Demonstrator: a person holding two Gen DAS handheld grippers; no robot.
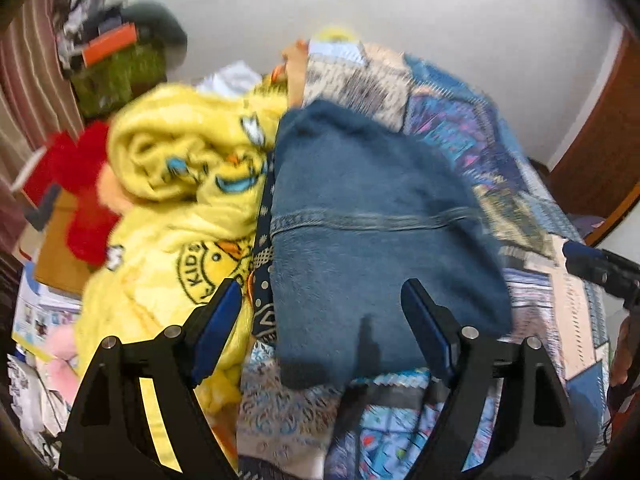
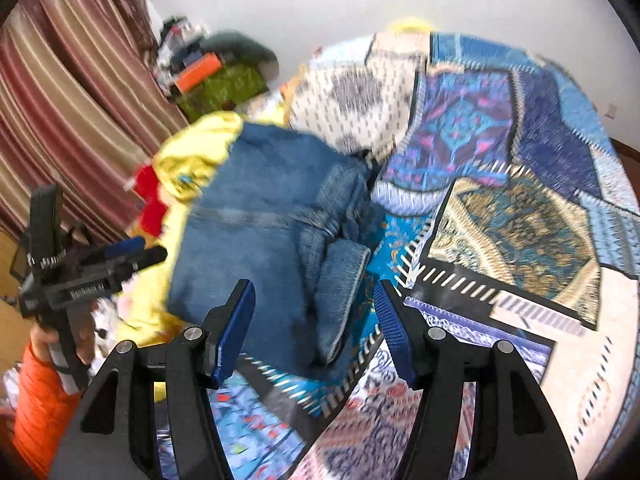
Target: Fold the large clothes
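A folded blue fleece garment (image 1: pixel 372 240) lies on the patchwork bedspread (image 1: pixel 532 208), next to a crumpled yellow blanket (image 1: pixel 188 184). My left gripper (image 1: pixel 322 300) is open and empty, hovering just above the garment's near edge. In the right wrist view the garment (image 2: pixel 260 232) shows a loose folded flap at its right side. My right gripper (image 2: pixel 316 300) is open and empty above the garment's near right corner. The left gripper (image 2: pixel 136 254) shows at the left there, held by a hand in an orange sleeve. The right gripper's tip (image 1: pixel 580 256) shows at the right edge of the left wrist view.
A red cloth (image 1: pixel 84 184) and a cardboard box (image 1: pixel 60 252) sit left of the yellow blanket. Clutter with a green box (image 2: pixel 224 88) stands at the back by striped curtains (image 2: pixel 60 112). The patchwork bedspread (image 2: pixel 520 220) extends right. A white wall is behind.
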